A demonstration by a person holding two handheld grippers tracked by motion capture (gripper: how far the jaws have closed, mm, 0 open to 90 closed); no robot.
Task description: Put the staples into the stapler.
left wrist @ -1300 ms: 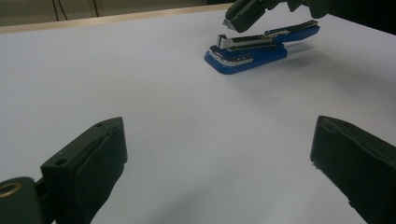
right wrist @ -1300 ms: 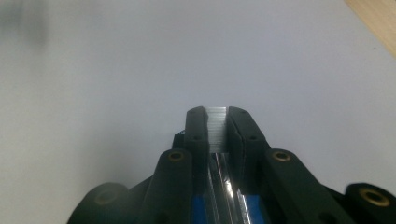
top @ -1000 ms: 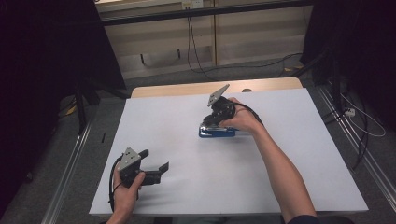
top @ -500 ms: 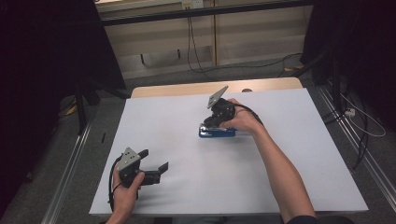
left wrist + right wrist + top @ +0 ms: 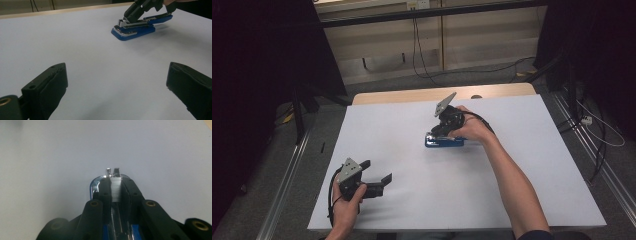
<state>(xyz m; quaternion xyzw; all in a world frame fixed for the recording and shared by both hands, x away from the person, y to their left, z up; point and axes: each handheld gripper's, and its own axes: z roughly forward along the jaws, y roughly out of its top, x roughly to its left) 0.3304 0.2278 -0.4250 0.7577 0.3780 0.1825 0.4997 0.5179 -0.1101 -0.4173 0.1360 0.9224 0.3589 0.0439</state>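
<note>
One blue stapler [image 5: 444,141] lies flat near the middle of the white table [image 5: 522,200], its long axis running left to right across the high view, with its metal nose at the left end. There are two grippers: the right gripper [image 5: 438,133] comes down from above onto that front end, its jaws pinched together on a strip of staples [image 5: 115,189] over the stapler's open channel. The left gripper [image 5: 376,172] rests well apart at the table's near left, its jaws spread wide with nothing between them.
</note>
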